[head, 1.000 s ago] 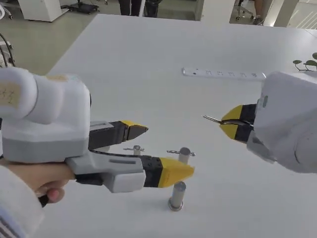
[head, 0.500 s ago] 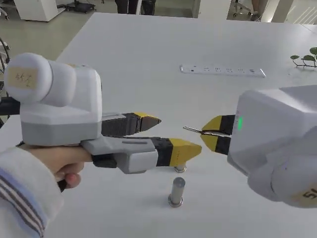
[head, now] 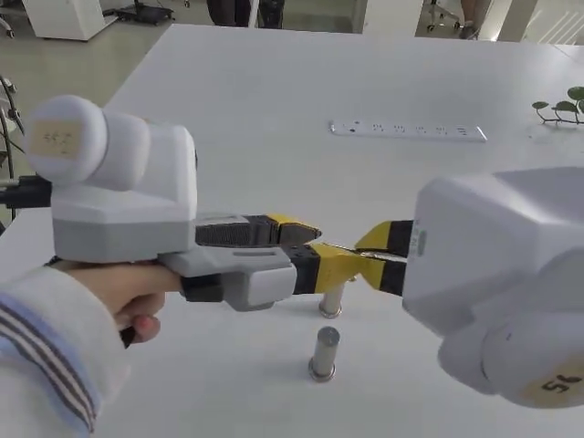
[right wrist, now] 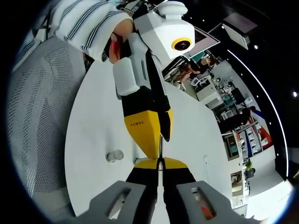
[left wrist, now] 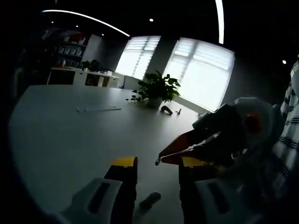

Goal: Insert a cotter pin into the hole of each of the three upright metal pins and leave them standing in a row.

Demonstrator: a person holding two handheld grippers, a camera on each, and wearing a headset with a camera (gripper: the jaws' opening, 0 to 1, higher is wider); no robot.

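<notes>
White worktop (head: 274, 109) stretching away behind, the right tongs (right wrist: 160, 163) are pinching a cotter pin (right wrist: 160, 148), its tip reaching between the left tongs (left wrist: 159, 163), which are gaping apart. One metal pin (head: 331, 303) is standing just below them, another metal pin (head: 324, 351) nearer the person. Steadying the upright, with its hole facing the tip, looks wise.

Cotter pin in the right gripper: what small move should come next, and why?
Probably close the left gripper gently on the cotter pin. The right gripper holds it with its free tip seemingly between the open left jaws, perhaps to re-grip it for the bare metal pin.
</notes>
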